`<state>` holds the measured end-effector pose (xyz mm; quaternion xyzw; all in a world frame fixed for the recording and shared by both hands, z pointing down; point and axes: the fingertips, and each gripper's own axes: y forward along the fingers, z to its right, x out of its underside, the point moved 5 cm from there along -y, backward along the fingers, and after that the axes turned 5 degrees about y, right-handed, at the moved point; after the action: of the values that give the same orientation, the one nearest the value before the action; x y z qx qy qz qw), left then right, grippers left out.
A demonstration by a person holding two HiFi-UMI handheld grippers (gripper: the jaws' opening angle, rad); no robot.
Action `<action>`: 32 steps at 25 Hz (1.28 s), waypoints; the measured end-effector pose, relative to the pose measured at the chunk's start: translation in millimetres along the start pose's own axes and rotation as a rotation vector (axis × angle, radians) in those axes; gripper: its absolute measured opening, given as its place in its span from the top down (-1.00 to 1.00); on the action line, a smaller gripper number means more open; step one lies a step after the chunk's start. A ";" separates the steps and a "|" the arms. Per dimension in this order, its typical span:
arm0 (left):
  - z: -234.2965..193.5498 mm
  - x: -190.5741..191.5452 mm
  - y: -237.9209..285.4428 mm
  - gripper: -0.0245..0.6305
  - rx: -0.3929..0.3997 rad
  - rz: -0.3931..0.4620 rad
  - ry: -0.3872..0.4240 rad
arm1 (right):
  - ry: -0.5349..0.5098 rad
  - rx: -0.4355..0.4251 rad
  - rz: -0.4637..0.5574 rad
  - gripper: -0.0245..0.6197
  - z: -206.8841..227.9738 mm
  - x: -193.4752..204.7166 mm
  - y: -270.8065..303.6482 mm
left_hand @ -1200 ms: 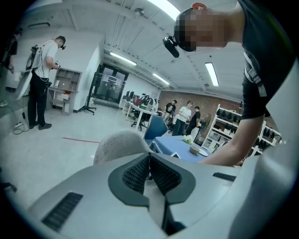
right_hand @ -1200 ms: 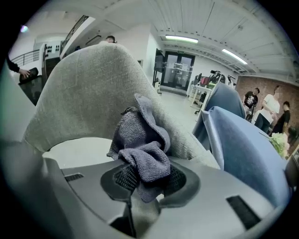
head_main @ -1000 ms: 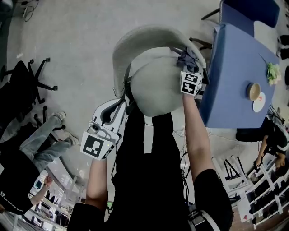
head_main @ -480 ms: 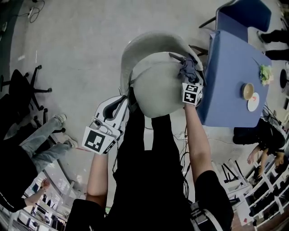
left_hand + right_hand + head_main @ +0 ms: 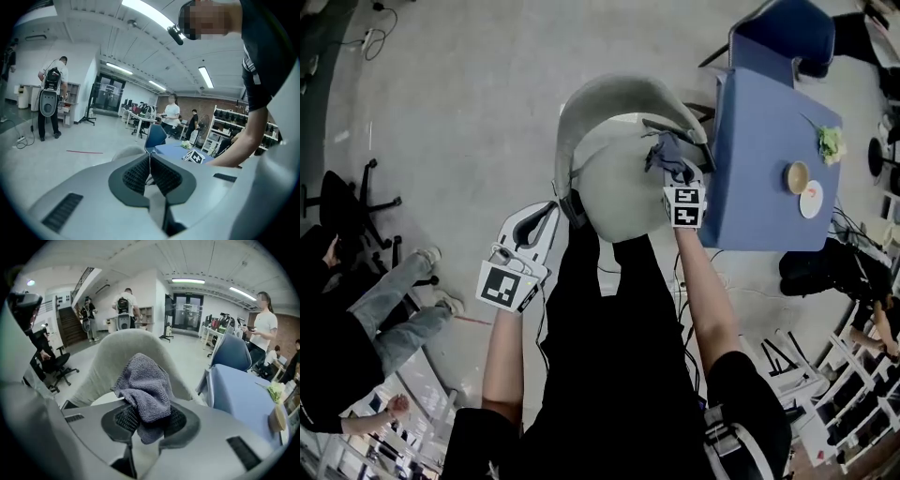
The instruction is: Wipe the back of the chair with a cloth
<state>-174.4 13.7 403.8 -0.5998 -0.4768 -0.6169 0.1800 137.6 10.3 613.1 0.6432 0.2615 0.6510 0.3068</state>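
Clamping a grey cloth (image 5: pixel 143 390) between its jaws, the right gripper (image 5: pixel 149 420) holds it at the right end of the pale chair back (image 5: pixel 592 94), above the seat (image 5: pixel 623 192). The left gripper (image 5: pixel 150 171), jaws pressed together on nothing, hangs near the seat's left edge.

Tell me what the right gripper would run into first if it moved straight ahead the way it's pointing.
Probably the chair back, straight ahead; the cloth held in the right gripper would touch it first. Depth is hard to judge.
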 end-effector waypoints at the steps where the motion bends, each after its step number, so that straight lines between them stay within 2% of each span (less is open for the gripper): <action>1: 1.0 -1.3 -4.6 0.85 -0.003 -0.003 0.004 | -0.013 -0.024 0.007 0.56 -5.9 -4.0 -7.5; 7: 2.1 -15.1 -35.6 0.85 -0.062 0.022 0.018 | -0.069 -0.123 0.067 0.57 -35.5 -30.1 -56.7; 12: 6.1 -23.5 -54.2 0.85 -0.094 0.048 0.016 | -0.073 -0.192 0.079 0.57 -48.5 -49.8 -94.6; 17: 15.1 -35.9 -69.8 0.85 -0.135 0.072 0.015 | -0.136 -0.252 0.122 0.57 -64.0 -74.9 -139.7; 28: 56.3 -59.8 -53.6 0.85 -0.165 0.114 0.017 | -0.188 -0.359 0.203 0.57 -51.3 -103.9 -206.7; 32: 68.3 -64.5 -55.4 0.85 -0.178 0.126 0.027 | -0.208 -0.369 0.225 0.57 -43.5 -109.4 -222.2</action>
<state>-165.6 72.7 312.4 -0.6339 -0.3791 -0.6522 0.1706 106.4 82.1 374.1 0.6649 0.0318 0.6481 0.3699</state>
